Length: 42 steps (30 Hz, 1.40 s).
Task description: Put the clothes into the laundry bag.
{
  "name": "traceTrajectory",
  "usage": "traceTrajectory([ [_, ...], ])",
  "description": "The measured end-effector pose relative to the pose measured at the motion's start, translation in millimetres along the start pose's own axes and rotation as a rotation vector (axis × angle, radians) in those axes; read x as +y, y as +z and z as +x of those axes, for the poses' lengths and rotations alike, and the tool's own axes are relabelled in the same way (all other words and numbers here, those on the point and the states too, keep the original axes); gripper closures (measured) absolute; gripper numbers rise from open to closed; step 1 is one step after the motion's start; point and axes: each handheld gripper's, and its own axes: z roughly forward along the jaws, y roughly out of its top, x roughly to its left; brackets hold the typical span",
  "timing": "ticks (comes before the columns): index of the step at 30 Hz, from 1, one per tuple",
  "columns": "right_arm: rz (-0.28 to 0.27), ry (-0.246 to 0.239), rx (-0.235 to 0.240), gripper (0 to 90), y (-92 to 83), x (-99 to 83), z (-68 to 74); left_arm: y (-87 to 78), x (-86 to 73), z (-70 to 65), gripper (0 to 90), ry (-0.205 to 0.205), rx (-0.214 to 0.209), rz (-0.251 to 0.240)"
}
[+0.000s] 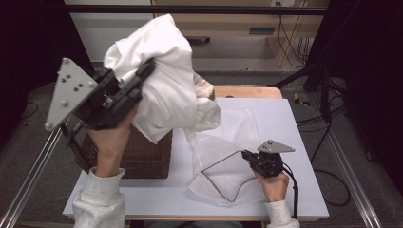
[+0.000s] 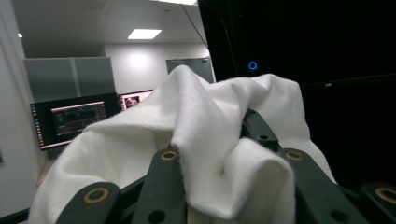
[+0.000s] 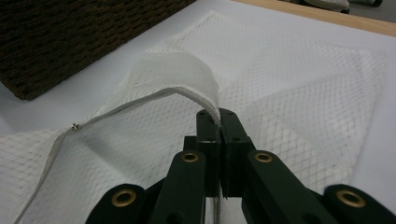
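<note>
A white garment (image 1: 166, 80) hangs in the air above the brown wicker basket (image 1: 142, 154), its lower folds draping down to the table. My left gripper (image 1: 142, 76) is raised at the left and shut on the garment (image 2: 219, 154), whose cloth bunches between the jaws. A white mesh laundry bag (image 1: 223, 156) lies flat on the white table (image 1: 285, 123) with its zipper edge lifted. My right gripper (image 1: 244, 155) is shut on that zipper edge (image 3: 212, 109), holding the bag's mouth up a little.
The wicker basket stands at the table's front left. A wooden board (image 1: 247, 91) lies at the table's far edge. Metal rails (image 1: 28, 175) run along both sides. Monitors (image 2: 74, 119) show in the left gripper view's background.
</note>
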Motion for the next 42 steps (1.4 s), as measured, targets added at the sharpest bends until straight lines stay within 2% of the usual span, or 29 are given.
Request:
traceTrajectory([
  [4, 0.002, 0.012, -0.019, 88.7, 0.6, -0.8, -6.3, 7.9, -9.7, -18.5, 71.8, 0.002, -0.058, 0.01],
  [10, 0.002, 0.023, -0.03, 88.6, 4.5, -0.6, -11.4, 12.2, -33.5, -40.2, 71.8, -0.013, -0.136, 0.046],
  [23, 0.022, 0.063, -0.029, 88.7, 24.7, -2.3, -20.1, -6.4, -90.6, -74.8, 71.8, -0.047, -0.252, 0.121],
  [26, 0.019, 0.065, -0.033, 88.7, 26.8, -2.4, -20.6, -9.7, -105.4, -84.0, 71.7, -0.048, -0.281, 0.157],
  [31, 0.002, 0.069, -0.041, 88.7, 23.9, -1.8, -21.8, -8.5, -137.5, -97.9, 71.7, -0.047, -0.315, 0.259],
  [40, -0.015, 0.077, -0.044, 88.7, 20.9, -1.1, -21.9, -3.6, -191.3, -111.5, 71.5, -0.057, -0.368, 0.449],
  [42, -0.013, 0.075, -0.045, 88.7, 21.2, -1.1, -21.1, -1.8, -201.6, -115.2, 71.5, -0.054, -0.377, 0.48],
])
